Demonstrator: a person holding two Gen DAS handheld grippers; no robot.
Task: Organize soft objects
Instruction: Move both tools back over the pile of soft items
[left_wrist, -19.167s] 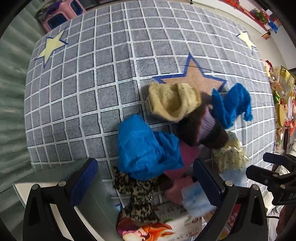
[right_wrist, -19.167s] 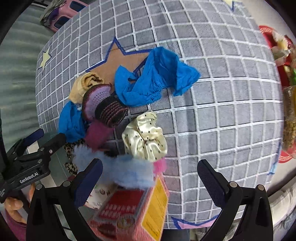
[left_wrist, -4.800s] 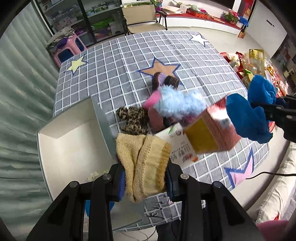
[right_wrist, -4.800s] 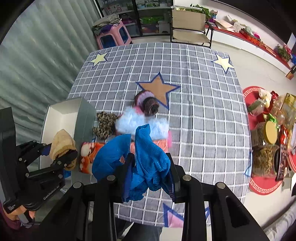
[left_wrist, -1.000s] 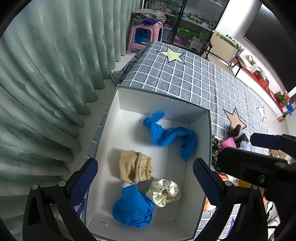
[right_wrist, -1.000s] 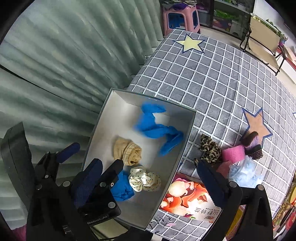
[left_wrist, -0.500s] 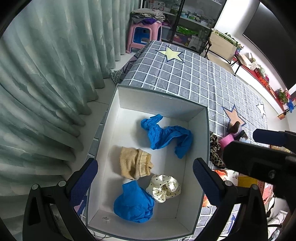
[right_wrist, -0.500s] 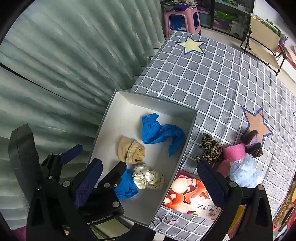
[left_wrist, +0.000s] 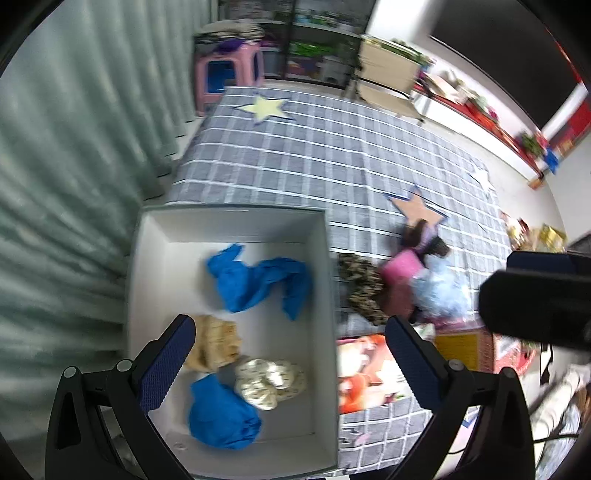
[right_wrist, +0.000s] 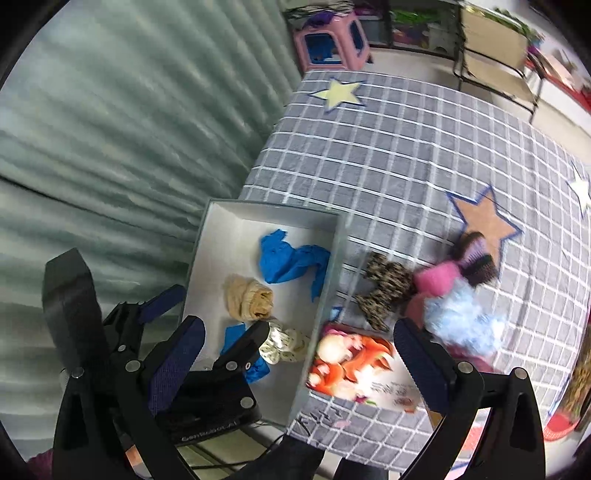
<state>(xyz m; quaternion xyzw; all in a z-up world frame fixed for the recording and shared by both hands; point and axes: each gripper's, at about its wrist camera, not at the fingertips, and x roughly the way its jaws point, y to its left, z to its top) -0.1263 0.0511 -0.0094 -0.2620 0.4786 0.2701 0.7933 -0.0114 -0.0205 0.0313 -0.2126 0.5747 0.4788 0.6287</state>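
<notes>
Both tools, left tool (left_wrist: 288, 354) and right tool (right_wrist: 299, 354), hang empty with jaws spread, swinging right from the white box (left_wrist: 328, 295). Four soft items now inside; leopard scrunchie (left_wrist: 362, 288) and fluffy blue piece (left_wrist: 439, 291) remain on the counter (left_wrist: 332, 155).

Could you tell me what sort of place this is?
Probably a room in a home or a playroom: a table in a star-patterned grid cloth, a pleated curtain beside it, and a pink stool and folding chair beyond.

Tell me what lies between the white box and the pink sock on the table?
A leopard-print cloth lies between the white box and the pink sock, clearest in the right wrist view.
</notes>
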